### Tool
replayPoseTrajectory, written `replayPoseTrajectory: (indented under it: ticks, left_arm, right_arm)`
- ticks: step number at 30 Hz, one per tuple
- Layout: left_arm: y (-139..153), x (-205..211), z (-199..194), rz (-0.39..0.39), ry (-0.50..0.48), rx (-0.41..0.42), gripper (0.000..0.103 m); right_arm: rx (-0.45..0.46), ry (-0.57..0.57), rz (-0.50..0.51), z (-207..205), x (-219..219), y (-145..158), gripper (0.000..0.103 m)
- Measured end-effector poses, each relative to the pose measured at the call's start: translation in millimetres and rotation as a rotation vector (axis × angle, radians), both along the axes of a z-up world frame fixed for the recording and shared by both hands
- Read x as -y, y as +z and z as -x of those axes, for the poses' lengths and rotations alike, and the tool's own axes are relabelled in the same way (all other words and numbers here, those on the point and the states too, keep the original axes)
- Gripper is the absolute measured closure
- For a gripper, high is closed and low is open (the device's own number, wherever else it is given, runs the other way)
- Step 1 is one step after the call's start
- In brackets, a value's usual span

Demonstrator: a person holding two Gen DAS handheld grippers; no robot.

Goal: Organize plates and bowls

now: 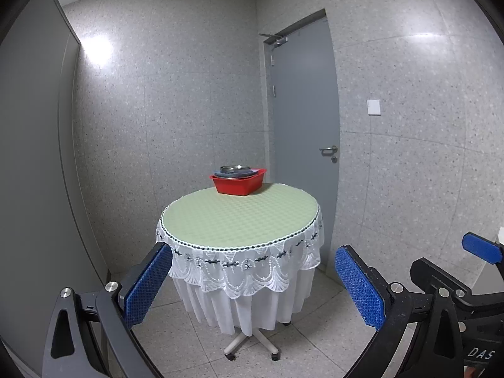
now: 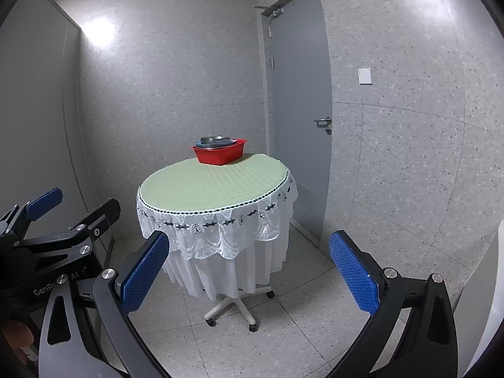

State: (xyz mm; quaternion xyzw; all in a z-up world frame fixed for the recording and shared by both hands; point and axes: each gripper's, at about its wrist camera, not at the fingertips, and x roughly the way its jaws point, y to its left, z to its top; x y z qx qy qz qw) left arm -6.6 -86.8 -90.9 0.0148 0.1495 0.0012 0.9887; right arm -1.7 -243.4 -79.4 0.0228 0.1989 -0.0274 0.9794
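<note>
A red tub (image 1: 238, 183) stands at the far edge of a round table (image 1: 239, 220) with a green top and white lace cloth. In the tub lie a blue-grey plate (image 1: 249, 172) and a metal bowl (image 1: 234, 168) on top. The same tub (image 2: 219, 153), bowl (image 2: 211, 140) and table (image 2: 214, 189) show in the right wrist view. My left gripper (image 1: 253, 283) is open and empty, well short of the table. My right gripper (image 2: 250, 275) is open and empty, also back from the table. Each gripper shows at the edge of the other's view.
A grey door (image 1: 304, 132) with a lever handle stands behind the table on the right. Speckled grey walls close in the room. The table rests on a wheeled base (image 1: 252, 343) on a tiled floor. A grey panel (image 1: 31, 157) is on the left.
</note>
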Motion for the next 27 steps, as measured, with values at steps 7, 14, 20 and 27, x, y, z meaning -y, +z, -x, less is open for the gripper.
replayPoseTrajectory:
  ticks: [7,14,20,27]
  left_arm:
    - [-4.6,4.3,-6.7,0.002,-0.004,-0.001,0.001]
    - [-5.5,7.9,-16.9,0.005,-0.011,-0.002,0.001]
    - [-6.4,10.4,-23.4,0.004,-0.01,0.001,0.001]
    - [-7.9,9.2,-25.6,0.002,-0.008,0.008,0.001]
  right_arm:
    - [0.0,-0.005,0.002,-1.7,7.1,-0.9,0.0]
    - [0.001,-0.016,0.007,-3.2,10.1,-0.5,0.0]
    - [0.003,-0.02,0.008,-5.9,13.3,0.5,0.0]
    - [0.019,-0.022,0.022,-4.8,13.7,1.5,0.0]
